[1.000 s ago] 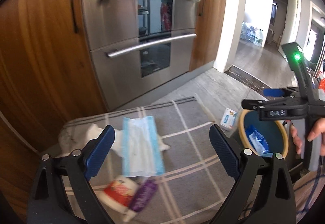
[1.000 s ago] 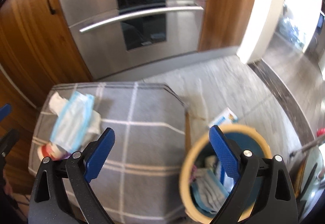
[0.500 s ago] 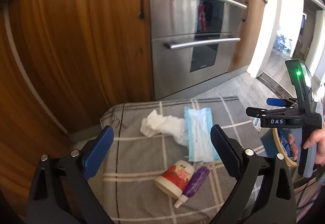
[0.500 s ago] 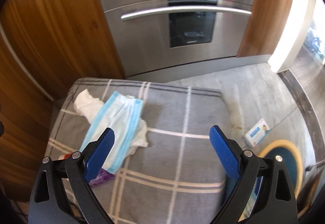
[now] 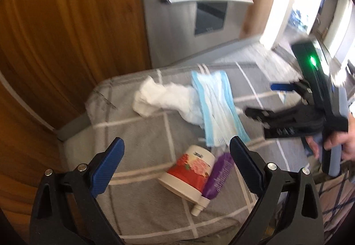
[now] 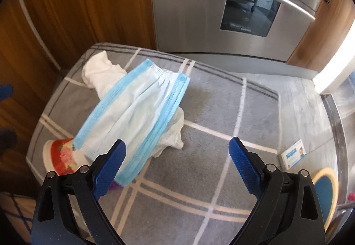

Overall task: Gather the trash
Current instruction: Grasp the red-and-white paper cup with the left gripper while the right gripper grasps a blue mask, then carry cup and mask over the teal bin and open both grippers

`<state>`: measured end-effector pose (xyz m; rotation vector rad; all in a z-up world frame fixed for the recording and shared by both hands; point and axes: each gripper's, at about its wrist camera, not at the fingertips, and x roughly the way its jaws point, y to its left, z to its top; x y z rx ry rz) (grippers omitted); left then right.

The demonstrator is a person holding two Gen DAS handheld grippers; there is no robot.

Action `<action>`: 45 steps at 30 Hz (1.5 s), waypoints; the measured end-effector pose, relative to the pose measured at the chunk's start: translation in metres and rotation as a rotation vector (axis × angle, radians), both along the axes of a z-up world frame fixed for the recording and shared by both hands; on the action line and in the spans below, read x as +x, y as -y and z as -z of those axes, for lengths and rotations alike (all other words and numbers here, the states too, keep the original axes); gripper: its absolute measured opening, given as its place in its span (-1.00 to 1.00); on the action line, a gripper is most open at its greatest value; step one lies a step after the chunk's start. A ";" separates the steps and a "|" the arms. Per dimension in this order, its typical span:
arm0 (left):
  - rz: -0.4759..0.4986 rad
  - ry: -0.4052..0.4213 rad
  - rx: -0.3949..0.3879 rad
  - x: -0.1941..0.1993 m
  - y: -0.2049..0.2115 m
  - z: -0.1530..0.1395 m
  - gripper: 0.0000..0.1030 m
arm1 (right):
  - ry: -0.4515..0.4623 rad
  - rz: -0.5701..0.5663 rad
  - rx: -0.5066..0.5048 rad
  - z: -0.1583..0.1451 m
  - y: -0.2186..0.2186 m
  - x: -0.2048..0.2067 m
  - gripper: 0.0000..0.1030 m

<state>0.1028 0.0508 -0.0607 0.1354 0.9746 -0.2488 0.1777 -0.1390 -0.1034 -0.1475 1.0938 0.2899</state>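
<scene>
On a grey checked cushion (image 5: 137, 147) (image 6: 217, 116) lie a blue face mask (image 5: 216, 107) (image 6: 135, 116), a crumpled white tissue (image 5: 164, 98) (image 6: 99, 71) partly under it, a red-and-white cup (image 5: 188, 169) (image 6: 60, 154) on its side and a purple tube (image 5: 218, 176). My left gripper (image 5: 175, 160) is open just above the cup and tube. My right gripper (image 6: 177, 156) is open over the mask's near end and the tissue; it also shows at the right of the left wrist view (image 5: 266, 100), held by a hand (image 5: 339, 140). A blue bin with a yellow rim (image 6: 326, 191) stands at the lower right.
Wooden cabinet doors (image 5: 73, 29) and a steel oven (image 6: 233, 5) stand behind the cushion. A small white-and-blue box (image 6: 292, 154) lies on the grey floor by the bin. A doorway (image 5: 310, 11) opens at the far right.
Both grippers swung left from the bin toward the cushion and came closer to the trash. The right gripper now hangs over the mask; the bin has slid to the frame's edge.
</scene>
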 end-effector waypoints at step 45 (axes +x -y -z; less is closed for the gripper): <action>0.025 -0.033 -0.011 0.010 0.058 0.003 0.24 | 0.272 0.170 0.179 -0.118 0.100 -0.026 -0.95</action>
